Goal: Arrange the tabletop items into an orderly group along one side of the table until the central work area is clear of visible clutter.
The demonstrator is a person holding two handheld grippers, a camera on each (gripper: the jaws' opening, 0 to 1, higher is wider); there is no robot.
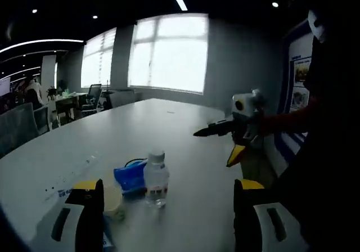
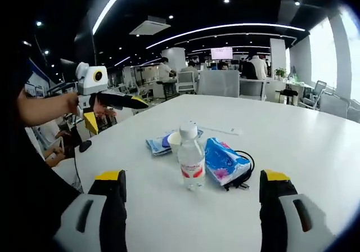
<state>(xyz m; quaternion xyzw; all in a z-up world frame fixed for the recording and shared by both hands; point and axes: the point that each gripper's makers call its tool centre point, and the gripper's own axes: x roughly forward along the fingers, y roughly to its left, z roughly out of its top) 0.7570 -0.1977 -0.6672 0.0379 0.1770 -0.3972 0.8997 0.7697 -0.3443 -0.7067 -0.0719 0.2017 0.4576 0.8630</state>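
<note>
Plainly, both the left gripper [image 1: 169, 207] and right gripper [image 2: 191, 207] have jaws spread, and the upright water bottle [image 2: 191, 157] just ahead between them could topple onto the tissue pack [image 2: 225, 162] if clipped.

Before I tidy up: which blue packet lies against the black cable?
The floral tissue pack, right of the water bottle; the flatter packet lies left.

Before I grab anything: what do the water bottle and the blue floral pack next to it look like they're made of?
The water bottle looks like clear, thin plastic: the table shows through it, with a white cap and a paper or film label. The blue floral pack looks like soft glossy plastic film, probably a tissue pack: its surface is crinkled and shiny. Both likely deform under a hard squeeze.
</note>
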